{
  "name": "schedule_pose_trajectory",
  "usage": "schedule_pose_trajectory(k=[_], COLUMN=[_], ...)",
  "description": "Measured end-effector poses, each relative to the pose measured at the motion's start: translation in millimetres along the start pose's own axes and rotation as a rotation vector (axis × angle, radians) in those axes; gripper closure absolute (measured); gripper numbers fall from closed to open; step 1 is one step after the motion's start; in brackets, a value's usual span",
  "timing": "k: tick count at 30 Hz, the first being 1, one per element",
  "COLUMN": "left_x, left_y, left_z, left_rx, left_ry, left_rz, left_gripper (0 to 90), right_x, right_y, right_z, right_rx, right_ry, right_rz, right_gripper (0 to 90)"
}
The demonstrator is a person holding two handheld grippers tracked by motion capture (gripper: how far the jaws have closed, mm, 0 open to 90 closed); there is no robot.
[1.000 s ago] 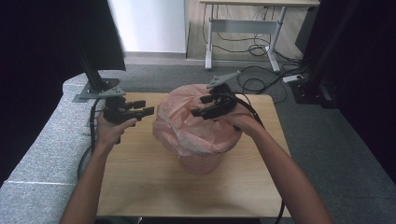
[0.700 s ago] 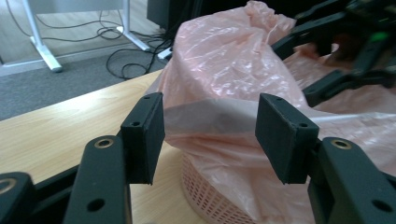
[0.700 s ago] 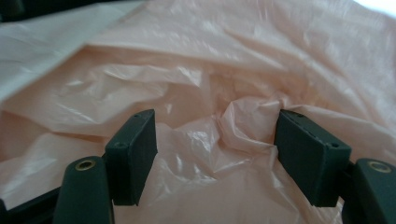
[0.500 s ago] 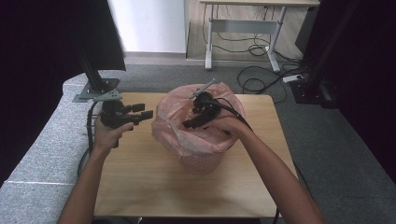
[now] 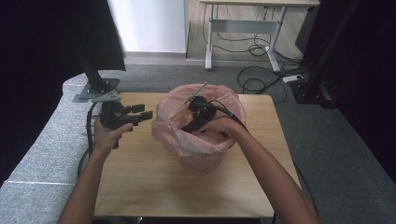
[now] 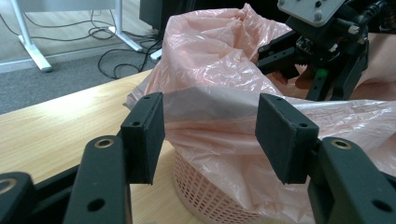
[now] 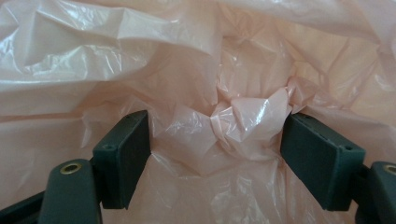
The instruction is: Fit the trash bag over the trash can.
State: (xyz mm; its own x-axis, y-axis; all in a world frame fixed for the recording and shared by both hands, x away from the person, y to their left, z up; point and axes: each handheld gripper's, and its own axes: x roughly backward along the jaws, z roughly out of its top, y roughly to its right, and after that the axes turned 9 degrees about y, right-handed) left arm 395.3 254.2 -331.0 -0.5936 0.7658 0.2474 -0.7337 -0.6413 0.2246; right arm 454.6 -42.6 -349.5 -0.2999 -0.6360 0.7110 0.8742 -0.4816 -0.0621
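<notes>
A pink mesh bin [image 5: 201, 161] lined with a thin pink plastic bag [image 5: 173, 133] stands mid-table. My right gripper [image 5: 187, 127] reaches down into the bag's mouth. Its jaws have just been opening. In the right gripper view they stand apart [image 7: 215, 154], with a crumpled bunch of bag film [image 7: 243, 121] lying between the pads. My left gripper [image 5: 144, 112] hovers level just left of the bin, open and holding nothing. In the left gripper view [image 6: 210, 135] it faces the bag [image 6: 210, 79] and the bin's mesh [image 6: 205, 196], with the right gripper [image 6: 273, 58] beyond.
The wooden table [image 5: 140, 177] has bare room in front of and beside the bin. A metal stand base [image 5: 95, 91] sits at the back left corner. A grey padded ledge [image 5: 42, 154] runs along the left. A desk [image 5: 243, 23] and floor cables [image 5: 261, 79] lie beyond.
My right gripper has moved left and down from above the bin's far rim into the bag's mouth. The left gripper has kept its place.
</notes>
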Motion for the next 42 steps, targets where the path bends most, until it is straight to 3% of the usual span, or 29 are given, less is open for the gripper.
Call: schedule_pose_trajectory(k=[2, 7, 16, 22, 28, 36, 42], left_x=[1.3, 4.7, 8.7, 10.8, 10.9, 12.1, 16.1], left_y=[-0.1, -1.1, 0.0, 2.1, 4.8, 6.6, 4.0], left_z=[-0.4, -1.1, -5.8, -10.0, -10.9, -12.0, -15.3], left_rx=[0.000, 0.004, 0.010, 0.011, 0.009, 0.010, 0.017], left_ry=[0.001, 0.005, 0.006, 0.002, -0.004, -0.008, -0.006], left_rz=[0.003, 0.006, 0.020, 0.027, 0.029, 0.033, 0.043], left_gripper=[42.2, 42.2, 42.1, 41.7, 41.4, 41.1, 40.6], right_x=[3.2, 25.0, 92.2, 138.4, 167.0, 182.0, 183.9], right_y=[-0.5, 2.1, 2.2, 1.8, 11.4, 26.7, 31.6], right_z=[1.0, 5.4, -3.0, -32.9, -73.1, -124.3, -144.0], right_rx=[0.005, -0.017, -0.052, -0.059, -0.099, -0.154, -0.169], right_ry=[0.020, 0.128, 0.328, 0.449, 0.526, 0.586, 0.635], right_rz=[-0.007, -0.020, -0.057, -0.087, -0.140, -0.181, -0.198], right_gripper=[24.0, 25.8, 26.3, 26.5, 26.9, 26.9, 26.2])
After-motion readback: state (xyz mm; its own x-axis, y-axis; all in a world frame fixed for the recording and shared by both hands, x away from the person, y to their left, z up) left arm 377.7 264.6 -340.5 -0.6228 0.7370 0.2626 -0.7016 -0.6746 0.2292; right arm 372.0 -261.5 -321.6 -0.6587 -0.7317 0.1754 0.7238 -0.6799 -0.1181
